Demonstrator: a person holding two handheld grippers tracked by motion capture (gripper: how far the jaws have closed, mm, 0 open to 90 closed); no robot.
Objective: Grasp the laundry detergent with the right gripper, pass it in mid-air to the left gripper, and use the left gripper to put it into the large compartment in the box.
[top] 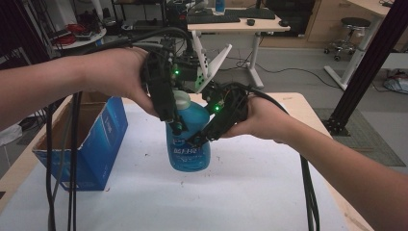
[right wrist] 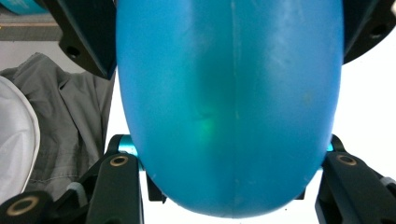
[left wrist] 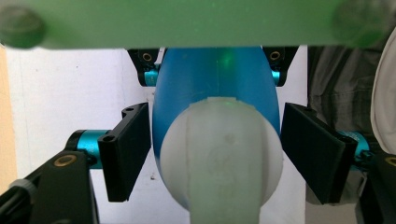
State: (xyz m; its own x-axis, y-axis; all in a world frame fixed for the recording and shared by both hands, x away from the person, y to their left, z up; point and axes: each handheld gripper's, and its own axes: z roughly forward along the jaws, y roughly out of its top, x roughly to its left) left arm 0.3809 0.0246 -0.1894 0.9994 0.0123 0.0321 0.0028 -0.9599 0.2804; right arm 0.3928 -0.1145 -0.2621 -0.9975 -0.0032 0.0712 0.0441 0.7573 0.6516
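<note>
A blue bottle (top: 188, 144) with a white cap (top: 181, 99) stands upright near the middle of the white-topped bench (top: 240, 192), a printed label on its front. The left gripper (top: 174, 126) comes down on it from above at the neck; in the left gripper view the white cap (left wrist: 222, 154) and the blue shoulder (left wrist: 215, 79) sit between the two black pads (left wrist: 126, 149), the left pad touching the bottle's side while a thin gap shows at the right pad, so this gripper is spread around the bottle rather than clenched on it. The right gripper (top: 199, 139) reaches in from the right at a slant, and in the right gripper view the bottle's blue body (right wrist: 229, 107) is wedged between its jaws, which press both sides: it is grasping the bottle. A hand (top: 115, 72) holds the left gripper and another hand (top: 264, 120) holds the right one, with black cables (top: 72, 159) trailing down over the bench. To the left of the bottle, well apart from it, an open blue cardboard box (top: 103, 139) stands on the bench. Grey cloth (right wrist: 70, 121) shows past the bottle in the right gripper view.
</note>
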